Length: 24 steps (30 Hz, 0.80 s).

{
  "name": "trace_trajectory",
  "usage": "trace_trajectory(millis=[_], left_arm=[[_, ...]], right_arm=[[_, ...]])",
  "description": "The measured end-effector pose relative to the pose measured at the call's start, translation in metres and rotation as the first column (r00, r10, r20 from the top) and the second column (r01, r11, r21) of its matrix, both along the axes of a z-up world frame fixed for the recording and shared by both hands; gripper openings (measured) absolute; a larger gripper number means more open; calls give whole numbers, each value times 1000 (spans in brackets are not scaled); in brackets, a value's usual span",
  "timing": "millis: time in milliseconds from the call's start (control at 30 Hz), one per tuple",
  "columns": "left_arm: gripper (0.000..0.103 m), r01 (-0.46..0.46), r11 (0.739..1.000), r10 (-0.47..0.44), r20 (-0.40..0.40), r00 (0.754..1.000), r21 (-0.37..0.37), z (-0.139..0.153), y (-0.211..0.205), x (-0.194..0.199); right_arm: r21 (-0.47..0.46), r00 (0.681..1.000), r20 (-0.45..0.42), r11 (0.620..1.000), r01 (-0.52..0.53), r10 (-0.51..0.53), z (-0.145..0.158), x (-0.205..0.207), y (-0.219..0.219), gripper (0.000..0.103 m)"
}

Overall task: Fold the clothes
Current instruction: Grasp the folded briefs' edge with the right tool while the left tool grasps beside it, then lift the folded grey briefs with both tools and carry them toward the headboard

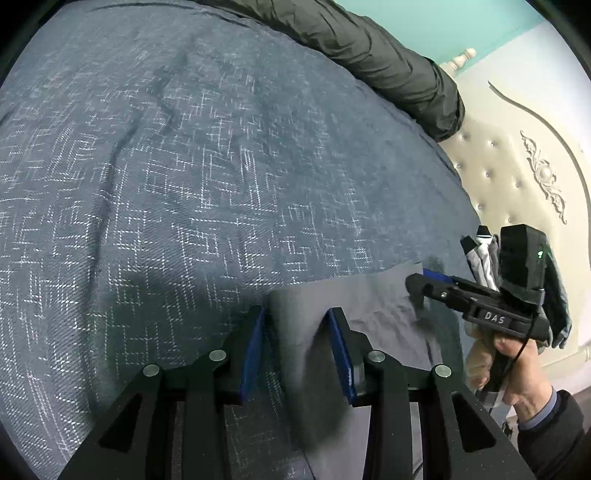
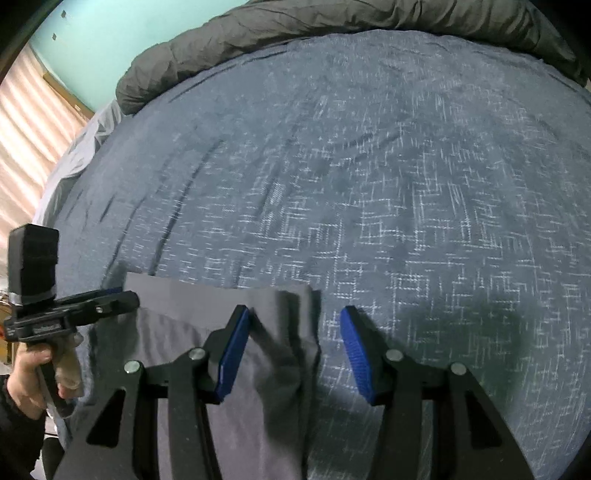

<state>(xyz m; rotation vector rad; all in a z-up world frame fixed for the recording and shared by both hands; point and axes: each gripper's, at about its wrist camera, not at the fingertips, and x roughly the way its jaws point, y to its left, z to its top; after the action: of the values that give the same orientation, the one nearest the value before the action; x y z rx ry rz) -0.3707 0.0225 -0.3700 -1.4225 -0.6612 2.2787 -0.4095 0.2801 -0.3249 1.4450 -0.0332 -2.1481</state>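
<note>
Left gripper (image 1: 297, 317): jaws partly apart, straddling a raised fold of the grey garment (image 1: 369, 314); whether the pads press on it cannot be told. Right gripper (image 2: 295, 317): jaws apart, garment edge between them, not clamped. The garment lies flat at the bed's near edge on the blue bedspread (image 2: 369, 166); a dark duvet (image 2: 332, 22) lies along the far edge

Grey garment (image 2: 221, 369), plain and smooth, lies folded flat on the bed, straight top edge, layered right edge, slight creases.
</note>
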Motion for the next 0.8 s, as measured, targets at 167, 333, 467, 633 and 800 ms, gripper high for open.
trace_trajectory(millis=[167, 333, 467, 633, 800], left_arm=[[37, 4, 1000, -4, -19, 1000, -14, 2, 5, 0], [37, 14, 1000, -14, -32, 999, -9, 4, 9, 2], [20, 23, 999, -22, -30, 999, 25, 4, 11, 4], [12, 36, 999, -35, -54, 998, 26, 17, 14, 11], [11, 42, 999, -40, -86, 995, 18, 41, 20, 20]], right_arm=[[8, 999, -22, 999, -31, 31, -4, -1, -6, 20], [0, 997, -57, 998, -59, 59, -1, 7, -9, 8], [-25, 993, -85, 996, -82, 79, 4, 12, -6, 6], [-57, 988, -128, 994, -89, 81, 19, 22, 3, 5], [-85, 982, -176, 993, -86, 70, 38, 33, 12, 5]])
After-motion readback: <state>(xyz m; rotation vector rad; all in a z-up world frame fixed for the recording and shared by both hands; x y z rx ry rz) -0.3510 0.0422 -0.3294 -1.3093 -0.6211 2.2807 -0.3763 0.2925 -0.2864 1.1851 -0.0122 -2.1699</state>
